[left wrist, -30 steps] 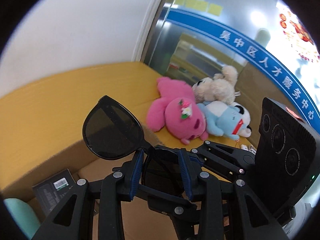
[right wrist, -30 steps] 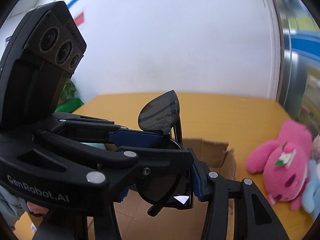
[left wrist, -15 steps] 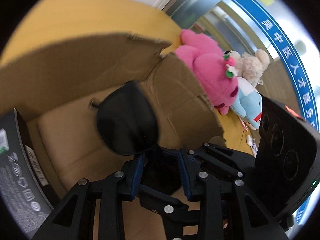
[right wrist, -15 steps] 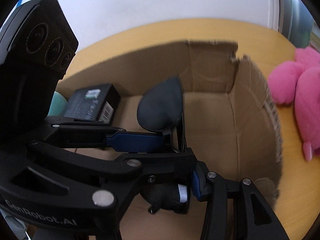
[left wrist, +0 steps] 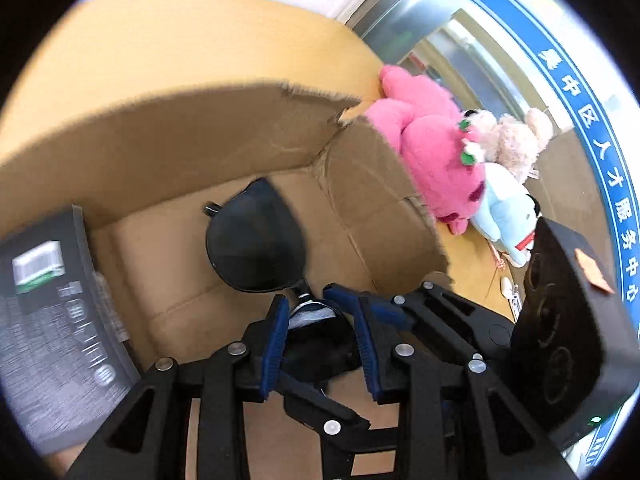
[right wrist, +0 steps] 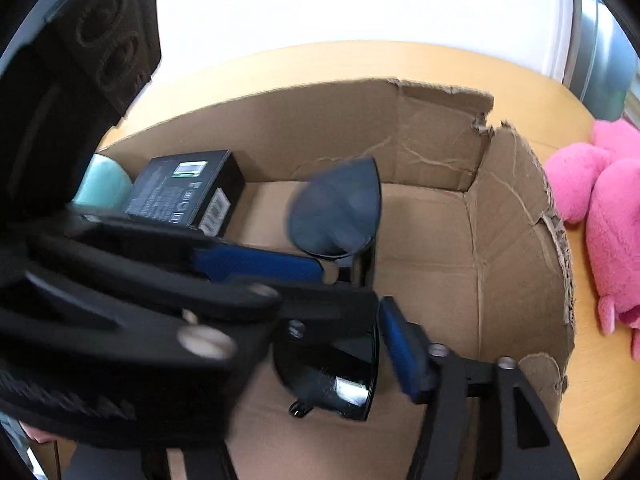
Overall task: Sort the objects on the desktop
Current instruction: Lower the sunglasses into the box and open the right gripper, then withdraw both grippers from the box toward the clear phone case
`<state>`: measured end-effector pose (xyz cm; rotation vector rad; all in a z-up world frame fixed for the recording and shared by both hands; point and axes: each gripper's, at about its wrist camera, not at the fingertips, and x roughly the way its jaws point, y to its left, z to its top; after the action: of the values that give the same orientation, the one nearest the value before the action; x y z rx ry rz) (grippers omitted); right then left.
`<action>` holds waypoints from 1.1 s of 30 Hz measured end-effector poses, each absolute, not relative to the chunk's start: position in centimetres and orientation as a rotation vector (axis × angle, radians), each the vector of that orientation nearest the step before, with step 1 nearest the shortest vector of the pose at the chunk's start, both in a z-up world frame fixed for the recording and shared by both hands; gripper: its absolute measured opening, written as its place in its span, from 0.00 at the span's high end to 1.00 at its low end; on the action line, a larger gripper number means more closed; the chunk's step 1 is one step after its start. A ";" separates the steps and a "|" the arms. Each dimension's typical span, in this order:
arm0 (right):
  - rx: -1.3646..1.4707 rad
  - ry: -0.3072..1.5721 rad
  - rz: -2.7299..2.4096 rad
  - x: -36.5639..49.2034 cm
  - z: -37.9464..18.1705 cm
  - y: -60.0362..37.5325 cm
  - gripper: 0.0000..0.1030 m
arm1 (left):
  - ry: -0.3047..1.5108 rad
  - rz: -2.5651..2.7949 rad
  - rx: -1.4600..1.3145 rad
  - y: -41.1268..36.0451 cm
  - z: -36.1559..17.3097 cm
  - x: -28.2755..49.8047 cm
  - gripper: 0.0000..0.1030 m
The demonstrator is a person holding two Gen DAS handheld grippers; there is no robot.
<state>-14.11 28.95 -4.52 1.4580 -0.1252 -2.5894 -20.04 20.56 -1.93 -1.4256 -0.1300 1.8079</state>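
at left a black box (right wrist: pixel 188 192) stands on the floor of the cardboard box (right wrist: pixel 516 248). mid-frame the sunglasses (left wrist: pixel 256 244) hang inside it, low enough to be set down gently. the left gripper (left wrist: pixel 320 320) looks released around the bridge; the right gripper's (right wrist: pixel 360 292) grip i cannot tell.

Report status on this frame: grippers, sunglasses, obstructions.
Both grippers, left and right, at the sunglasses, jaws parted. Sunglasses inside cardboard box. Black carton alongside, not blocking.
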 end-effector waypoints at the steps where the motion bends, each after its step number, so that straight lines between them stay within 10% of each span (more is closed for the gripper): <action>1: 1.448 -0.099 -2.604 -13.8 -4.1 28.7 0.32 | -0.129 1.821 -1.411 20.0 -1.2 -19.9 0.69; 9: 1.244 -0.013 -2.733 -10.4 2.1 27.8 0.25 | -0.149 2.024 -1.215 11.7 6.5 -16.5 0.68; 19: 1.298 -0.133 -2.615 -13.0 2.9 27.7 0.73 | -0.085 2.350 -1.071 3.4 9.8 -7.1 0.65; 33: 1.471 -0.105 -2.623 -13.4 -2.7 28.8 0.79 | -0.124 2.425 -1.233 -2.2 3.5 0.7 0.58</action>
<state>-13.42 28.81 -2.68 1.4710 -0.1048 -2.6234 0.72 -2.17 3.53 -1.2325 -0.1245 2.4254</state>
